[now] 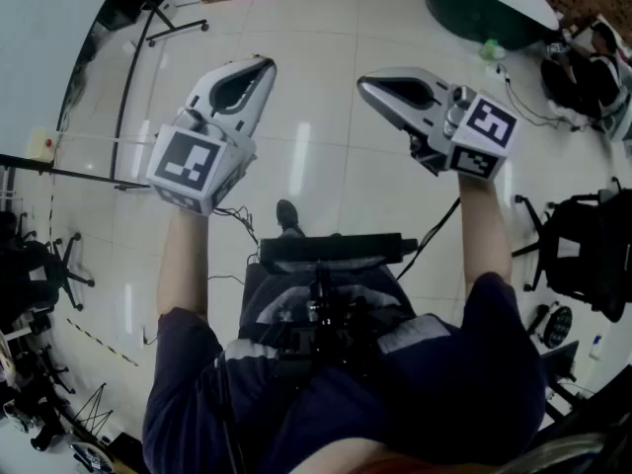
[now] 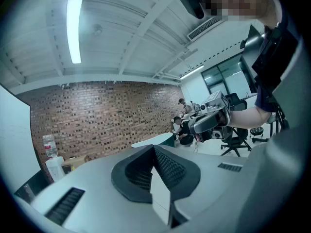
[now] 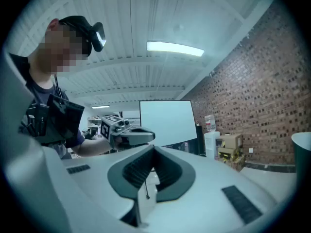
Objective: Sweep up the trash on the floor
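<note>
Both grippers are held up level over the pale tiled floor (image 1: 326,166), their tips turned toward each other. My left gripper (image 1: 265,64) is shut with nothing between its jaws; its own view shows the dark pads (image 2: 167,166) meeting. My right gripper (image 1: 363,85) is shut and holds nothing, its pads (image 3: 165,166) closed to a thin slit. Each gripper sees the other: the right gripper (image 2: 211,120) and the left gripper (image 3: 127,132). No broom or dustpan shows in any view. A small green object (image 1: 491,49) lies on the floor at the far right.
A dark green table base (image 1: 474,13) stands at the top right, black office chairs at the right (image 1: 588,255) and left (image 1: 49,265). A thin black stand (image 1: 128,97) and floor cables (image 1: 237,220) lie at the left. A white screen (image 3: 165,120) and cardboard boxes (image 3: 231,147) stand by the brick wall.
</note>
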A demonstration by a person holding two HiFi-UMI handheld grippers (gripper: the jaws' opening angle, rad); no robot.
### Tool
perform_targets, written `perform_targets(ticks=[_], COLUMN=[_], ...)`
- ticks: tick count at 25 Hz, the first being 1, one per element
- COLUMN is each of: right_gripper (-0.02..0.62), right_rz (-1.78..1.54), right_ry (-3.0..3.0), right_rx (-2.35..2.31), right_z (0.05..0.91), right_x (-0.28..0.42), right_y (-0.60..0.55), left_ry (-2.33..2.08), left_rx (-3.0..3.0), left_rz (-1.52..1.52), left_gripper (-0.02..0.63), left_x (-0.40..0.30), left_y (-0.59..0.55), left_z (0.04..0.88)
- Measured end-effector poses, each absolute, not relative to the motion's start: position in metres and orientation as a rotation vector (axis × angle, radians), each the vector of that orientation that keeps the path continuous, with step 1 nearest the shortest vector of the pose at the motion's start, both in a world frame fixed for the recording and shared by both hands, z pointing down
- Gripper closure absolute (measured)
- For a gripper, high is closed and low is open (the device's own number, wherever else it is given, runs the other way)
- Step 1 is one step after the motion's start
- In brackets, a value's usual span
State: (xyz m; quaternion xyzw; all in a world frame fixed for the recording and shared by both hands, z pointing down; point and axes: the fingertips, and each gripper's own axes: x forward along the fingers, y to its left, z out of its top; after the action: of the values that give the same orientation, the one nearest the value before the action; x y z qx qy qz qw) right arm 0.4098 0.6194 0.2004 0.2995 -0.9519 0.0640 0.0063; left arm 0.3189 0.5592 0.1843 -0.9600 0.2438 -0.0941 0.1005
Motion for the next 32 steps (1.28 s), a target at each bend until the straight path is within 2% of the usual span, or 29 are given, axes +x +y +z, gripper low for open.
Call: perform_targets(ticks=[7,14,21,27,32], right_gripper=[0.569,0.569,0.569,0.569,0.569], right_rz=[0.287,0.274,0.064,-0.091,-0.145], right_ry=[-2.928,-2.894,-2.925,-2.888,-2.881], right_rx=[0.87,0.742,0.653,0.48,0.242], right_z=[0.229,0.243,0.215,0.216,0.23], right_x=[0.369,0.283,0.191,0.156,0.102], right_y=[0.578,0.49,0.386,0.355,0.291], left_ry=[0.818,0.966,1.098,1.238,1.469], left_rx=[-2.884,-2.912,-2.871,-2.803,-2.756], left_rz=[-0.317,-0.29,-0.225,-0.235,-0.268], left_gripper=[0.606,0.606,0.606,0.606,0.606], left_x=[0.262,0.169,0.079,0.041,-0.016], left_y=[0.516,0.43,0.339,0.321,0.272], left_z=[0.216,0.234,0.228,0.226,0.237])
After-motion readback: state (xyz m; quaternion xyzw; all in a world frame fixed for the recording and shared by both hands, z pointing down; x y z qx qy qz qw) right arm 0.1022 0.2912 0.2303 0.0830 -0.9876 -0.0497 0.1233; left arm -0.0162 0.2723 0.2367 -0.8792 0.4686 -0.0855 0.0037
